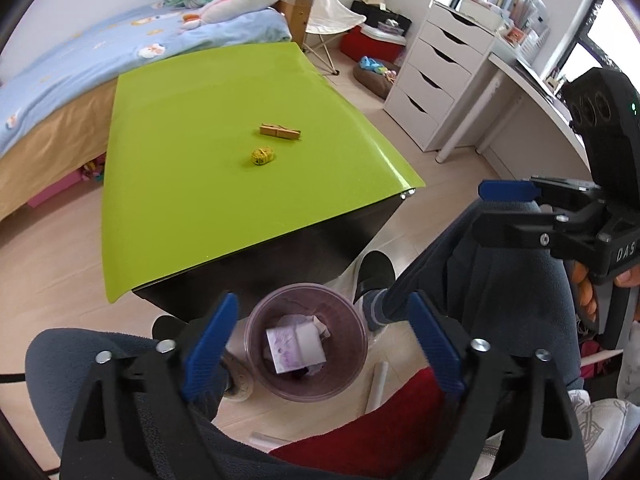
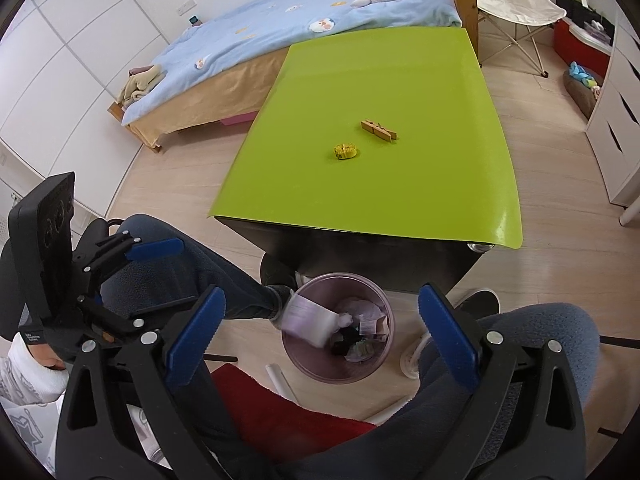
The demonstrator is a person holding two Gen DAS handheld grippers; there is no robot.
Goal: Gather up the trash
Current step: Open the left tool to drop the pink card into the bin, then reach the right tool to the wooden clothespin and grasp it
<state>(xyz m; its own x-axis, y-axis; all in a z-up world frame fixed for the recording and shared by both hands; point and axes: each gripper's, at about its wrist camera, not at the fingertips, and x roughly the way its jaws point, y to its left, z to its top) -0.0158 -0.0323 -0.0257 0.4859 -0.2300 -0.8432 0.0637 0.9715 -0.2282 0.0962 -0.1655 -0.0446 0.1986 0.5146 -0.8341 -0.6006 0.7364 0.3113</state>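
Observation:
A translucent purple bin (image 1: 345,376) stands on the floor below the table's near edge, between a person's legs. My left gripper (image 1: 324,344) hangs open right above it with nothing between the blue pads. A white and purple packet (image 1: 294,347) lies in the bin on crumpled paper; in the right wrist view the packet (image 2: 308,320) looks blurred at the bin's (image 2: 320,372) left rim. My right gripper (image 2: 322,336) is open and empty, also over the bin. On the green table (image 1: 192,184) lie a wooden clothespin (image 1: 280,131) and a small yellow lump (image 1: 262,156).
A bed (image 1: 60,68) runs along the table's far left side. White drawers (image 1: 436,80) and a desk stand on the right. A folding chair (image 1: 328,12) is behind the table. A red cloth (image 1: 384,424) and a white tube (image 1: 378,384) lie near the bin.

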